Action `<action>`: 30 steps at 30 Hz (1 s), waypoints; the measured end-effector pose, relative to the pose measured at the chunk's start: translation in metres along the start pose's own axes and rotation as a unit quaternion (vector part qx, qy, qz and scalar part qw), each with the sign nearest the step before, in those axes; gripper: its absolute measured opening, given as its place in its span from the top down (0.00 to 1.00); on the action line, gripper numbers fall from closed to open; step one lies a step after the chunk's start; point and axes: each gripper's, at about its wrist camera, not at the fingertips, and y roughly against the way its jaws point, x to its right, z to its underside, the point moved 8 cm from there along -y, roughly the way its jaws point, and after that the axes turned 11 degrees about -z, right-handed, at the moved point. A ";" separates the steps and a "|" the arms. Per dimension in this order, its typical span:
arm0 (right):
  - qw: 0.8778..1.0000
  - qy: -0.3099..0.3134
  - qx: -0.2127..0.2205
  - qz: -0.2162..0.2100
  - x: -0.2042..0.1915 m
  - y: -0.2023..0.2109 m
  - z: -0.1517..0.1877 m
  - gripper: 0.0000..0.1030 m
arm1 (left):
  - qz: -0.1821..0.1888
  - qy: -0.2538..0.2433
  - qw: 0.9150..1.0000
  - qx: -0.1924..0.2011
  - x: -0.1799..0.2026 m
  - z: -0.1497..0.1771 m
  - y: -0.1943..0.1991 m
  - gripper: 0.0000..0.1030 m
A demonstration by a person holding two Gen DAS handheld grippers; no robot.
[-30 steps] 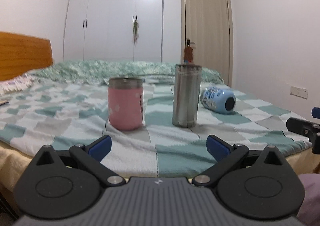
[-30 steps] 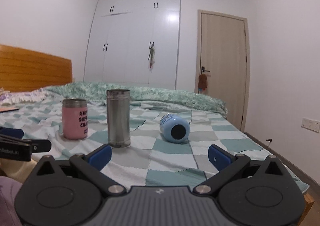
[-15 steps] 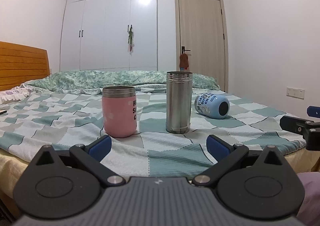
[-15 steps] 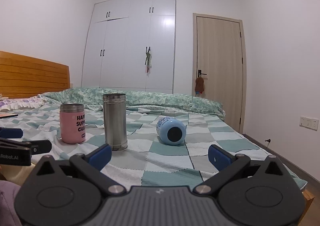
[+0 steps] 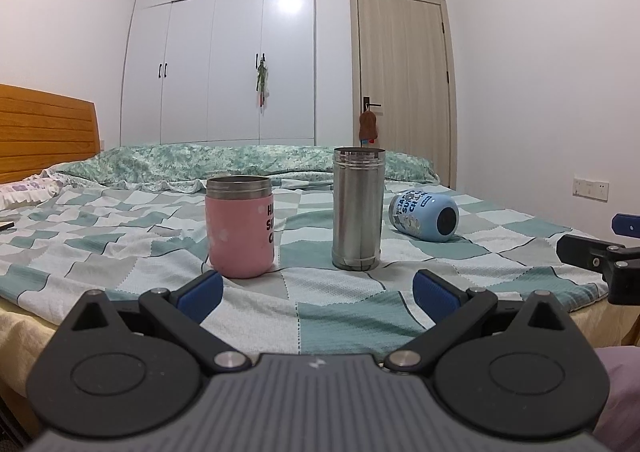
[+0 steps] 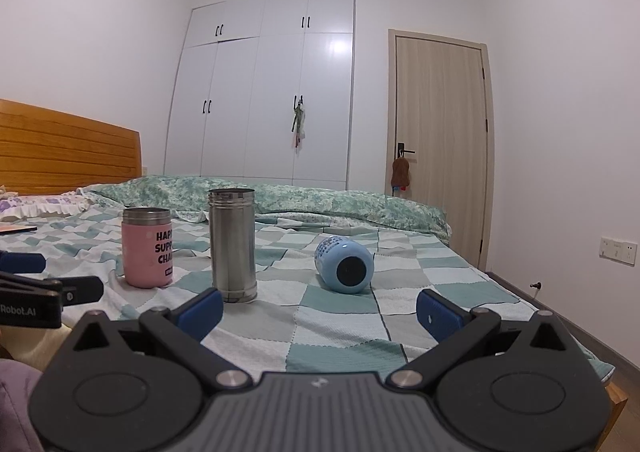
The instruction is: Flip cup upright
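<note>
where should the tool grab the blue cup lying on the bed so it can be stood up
Probably around the round body of the blue cup, near its middle, fingers on either side. It lies on its side on the bed with its dark base end facing the right tool, which is open and nearest. Come from the cup's right, away from the steel cup.

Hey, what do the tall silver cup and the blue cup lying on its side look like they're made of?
Tall silver cup: probably stainless steel, brushed, with soft grey reflections and a ridged rim. Blue cup: glossy coated shell, likely painted metal or plastic; it shines and carries printed lettering.
</note>
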 end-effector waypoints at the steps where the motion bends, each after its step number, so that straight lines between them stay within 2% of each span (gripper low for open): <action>1: 1.000 0.000 0.000 0.000 0.000 0.000 0.000 0.00 | 0.000 0.000 1.000 0.001 0.000 0.000 0.000 0.00; 30: 1.000 0.003 0.002 0.000 -0.002 0.001 -0.001 0.00 | 0.001 0.001 1.000 0.010 -0.001 -0.002 0.004 0.00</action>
